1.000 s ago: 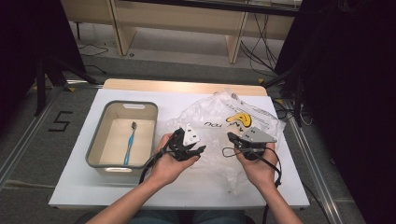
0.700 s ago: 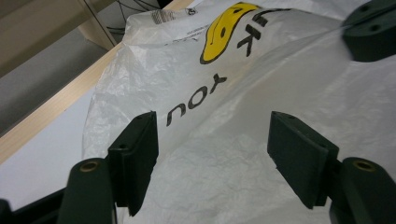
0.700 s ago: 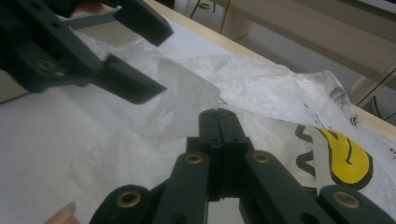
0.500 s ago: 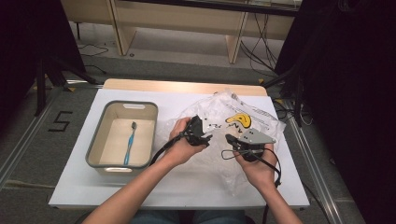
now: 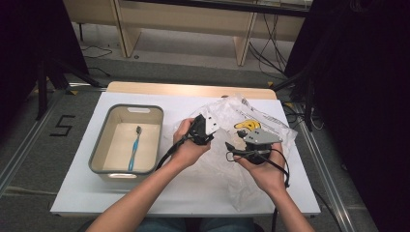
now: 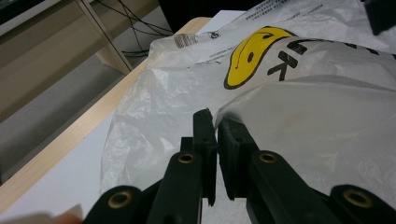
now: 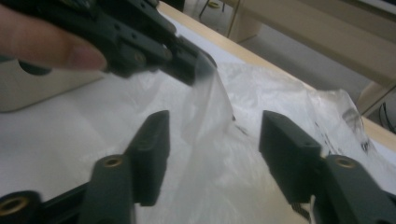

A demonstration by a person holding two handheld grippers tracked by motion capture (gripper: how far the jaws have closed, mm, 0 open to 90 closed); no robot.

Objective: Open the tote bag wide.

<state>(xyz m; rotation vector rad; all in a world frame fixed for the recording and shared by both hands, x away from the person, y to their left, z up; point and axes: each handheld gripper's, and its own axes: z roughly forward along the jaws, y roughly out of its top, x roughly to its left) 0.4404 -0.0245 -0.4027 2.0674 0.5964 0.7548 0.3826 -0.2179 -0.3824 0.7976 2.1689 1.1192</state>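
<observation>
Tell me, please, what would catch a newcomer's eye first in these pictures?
Most likely the crumpled clear plastic bag with its yellow smiley print, spread over the right half of the white table. The left gripper has just closed and pinches a fold of the bag, lifting it, while the right gripper has just opened, its jaws apart around the film. At the left, a blue toothbrush lies in a grey bin.

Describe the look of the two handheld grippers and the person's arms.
Both grippers are black. The left gripper and right gripper each trail a black cable; the right carries a grey three-cornered plate on top. The jaws are flat black blocks on arms with brass-coloured rivets. The forearms are bare, no sleeves showing.
</observation>
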